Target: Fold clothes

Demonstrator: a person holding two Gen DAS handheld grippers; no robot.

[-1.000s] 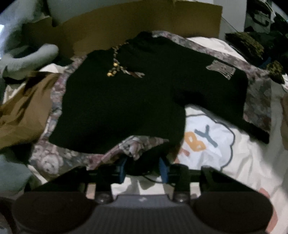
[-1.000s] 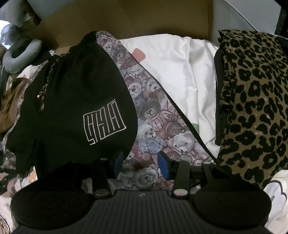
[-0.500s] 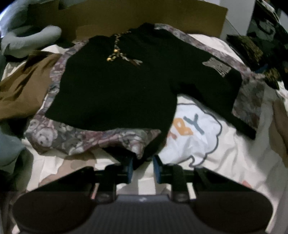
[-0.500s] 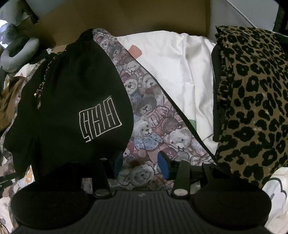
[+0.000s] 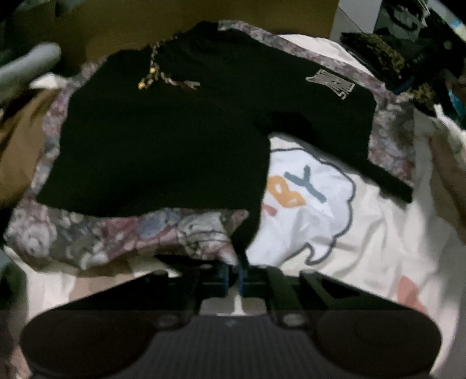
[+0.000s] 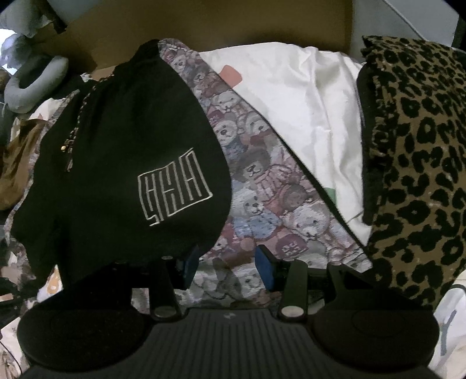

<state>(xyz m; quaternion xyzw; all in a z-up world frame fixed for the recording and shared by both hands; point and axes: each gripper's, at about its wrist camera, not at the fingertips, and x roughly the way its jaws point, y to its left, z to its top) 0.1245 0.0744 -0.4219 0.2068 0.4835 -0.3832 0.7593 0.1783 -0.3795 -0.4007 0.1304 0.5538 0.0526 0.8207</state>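
Readable writing was scarce: the white sheet [image 5: 335, 233] showed "BY" in orange and blue inside a cloud outline at 3 o'clock of my L view; the black shorts [image 5: 174, 140] carried a white outlined logo [image 6: 174, 188], blocky, letters I couldn't make out. The shorts lay spread on a teddy-bear print blanket [image 6: 262, 189] w/ a braided drawstring [image 5: 154, 73] at 12 o'clock. The surface was a bed; a brown cardboard panel [image 6: 204, 23] stood at 12, a leopard-print cushion [image 6: 416, 160] at 3 in the R view, a grey neck pillow [image 6: 32, 84] at 10. My left gripper [image 5: 233, 274] sat low at 6, pads nearly together, pinching the shorts' dark hem corner. My right gripper [image 6: 227, 268] was spread wide, nothing held, hovering over the blanket beside the shorts' edge.
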